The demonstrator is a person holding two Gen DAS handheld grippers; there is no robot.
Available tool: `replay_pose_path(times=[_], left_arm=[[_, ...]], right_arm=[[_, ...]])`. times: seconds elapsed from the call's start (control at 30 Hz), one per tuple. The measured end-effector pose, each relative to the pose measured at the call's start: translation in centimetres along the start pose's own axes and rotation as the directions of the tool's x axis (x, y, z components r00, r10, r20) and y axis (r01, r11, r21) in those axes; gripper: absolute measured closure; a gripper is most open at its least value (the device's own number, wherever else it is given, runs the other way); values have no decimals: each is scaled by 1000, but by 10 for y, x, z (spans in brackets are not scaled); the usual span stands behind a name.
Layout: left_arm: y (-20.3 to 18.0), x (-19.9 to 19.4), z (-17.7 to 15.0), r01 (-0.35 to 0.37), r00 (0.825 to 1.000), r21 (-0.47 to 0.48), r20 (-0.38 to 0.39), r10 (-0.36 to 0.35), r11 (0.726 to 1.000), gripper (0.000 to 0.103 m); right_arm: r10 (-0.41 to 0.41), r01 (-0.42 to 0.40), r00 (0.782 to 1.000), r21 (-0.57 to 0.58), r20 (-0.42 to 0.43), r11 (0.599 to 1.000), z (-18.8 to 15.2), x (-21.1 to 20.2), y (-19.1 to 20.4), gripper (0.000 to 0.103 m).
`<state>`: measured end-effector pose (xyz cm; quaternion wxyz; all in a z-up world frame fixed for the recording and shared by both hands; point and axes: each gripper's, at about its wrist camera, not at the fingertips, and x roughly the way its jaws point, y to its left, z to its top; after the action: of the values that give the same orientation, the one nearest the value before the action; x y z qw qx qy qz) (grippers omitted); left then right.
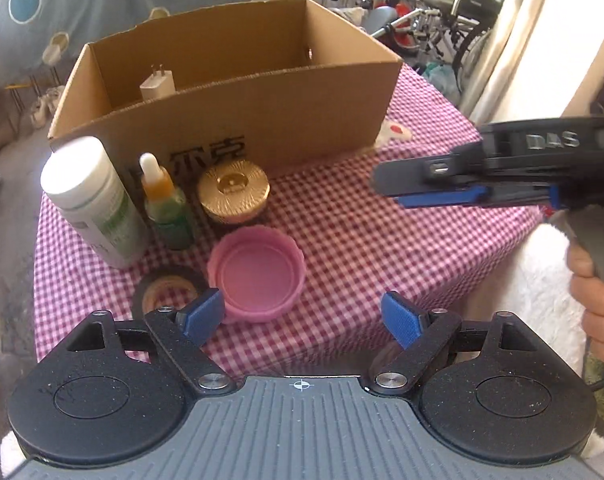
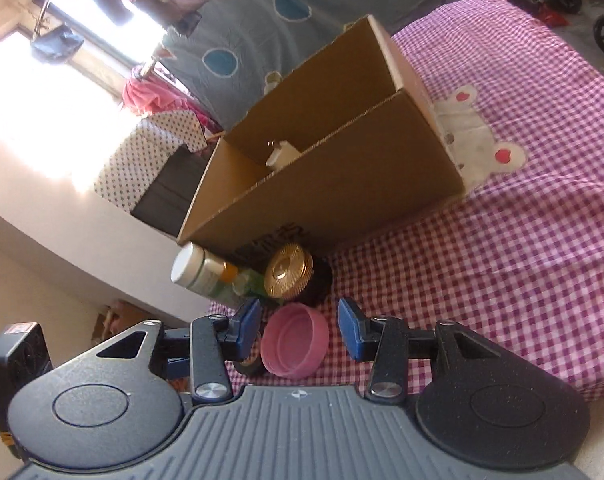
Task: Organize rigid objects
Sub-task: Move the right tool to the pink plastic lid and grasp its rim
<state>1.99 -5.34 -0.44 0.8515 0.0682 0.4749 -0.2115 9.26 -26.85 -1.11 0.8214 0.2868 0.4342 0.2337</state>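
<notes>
An open cardboard box (image 1: 238, 120) stands on the checked cloth and holds a white charger (image 1: 157, 85). In front of it are a white bottle (image 1: 92, 200), a dropper bottle (image 1: 167, 208), a gold-lidded jar (image 1: 233, 192), a pink cap (image 1: 257, 276) lying open side up, and a tape roll (image 1: 164, 292). My left gripper (image 1: 302, 320) is open and empty just behind the pink cap. My right gripper (image 2: 300, 330) is open, with the pink cap (image 2: 294, 340) lying between its fingers; it also shows in the left wrist view (image 1: 430, 188), hovering at the right.
The pink checked cloth (image 1: 362, 248) covers a small table with edges near on the left and right. A white fluffy surface (image 1: 542, 292) lies at the right. Wheelchairs (image 1: 442, 12) stand behind the table. A patterned sheet (image 2: 302, 8) hangs behind the box.
</notes>
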Motion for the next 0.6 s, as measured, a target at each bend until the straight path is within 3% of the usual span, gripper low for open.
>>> replay_pose_path(times=[0.13, 0.33, 0.6], left_arm=[[-5, 14, -10, -30, 999, 22, -9, 31, 999, 17], [-6, 26, -19, -57, 998, 29, -8, 58, 998, 17], [-7, 31, -21, -41, 999, 36, 17, 40, 999, 16]], right_arm=[[-42, 37, 996, -68, -75, 997, -4, 37, 10, 57], [-156, 135, 982, -172, -111, 976, -14, 71, 18, 63], [-206, 174, 972, -250, -110, 952, -22, 78, 26, 82]])
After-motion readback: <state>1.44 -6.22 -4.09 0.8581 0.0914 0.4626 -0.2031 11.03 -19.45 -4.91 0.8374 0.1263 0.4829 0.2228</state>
